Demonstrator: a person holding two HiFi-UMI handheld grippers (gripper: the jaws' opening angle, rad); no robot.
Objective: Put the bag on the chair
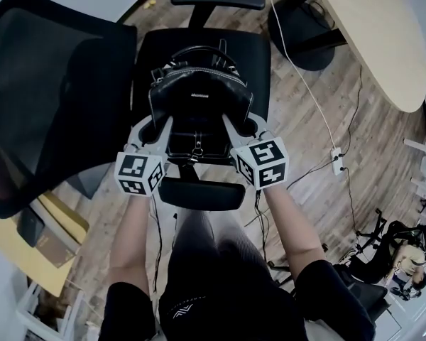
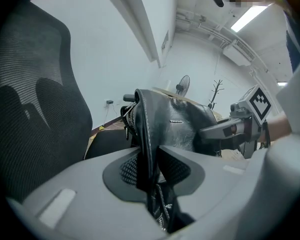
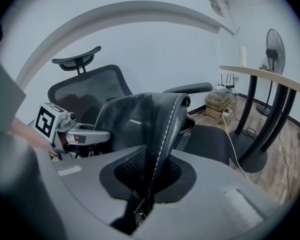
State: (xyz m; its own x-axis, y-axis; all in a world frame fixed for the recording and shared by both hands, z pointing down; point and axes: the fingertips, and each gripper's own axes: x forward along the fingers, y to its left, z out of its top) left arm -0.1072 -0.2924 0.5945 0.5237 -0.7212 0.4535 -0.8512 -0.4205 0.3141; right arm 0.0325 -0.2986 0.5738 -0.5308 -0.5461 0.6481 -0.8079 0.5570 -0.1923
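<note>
While the head view looked down, the black bag (image 1: 199,98) seemed to rest on the chair seat (image 1: 259,55). The left gripper view showed the left hand-held gripper (image 2: 150,169) pinching its side seam; the right gripper view, the right hand-held gripper (image 3: 152,171) clamping the other. Placement looked nearly done; both grips likely needed releasing.

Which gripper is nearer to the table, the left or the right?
Right. The right gripper is at the bag's side that faces the table; the left gripper is at its far side.
</note>
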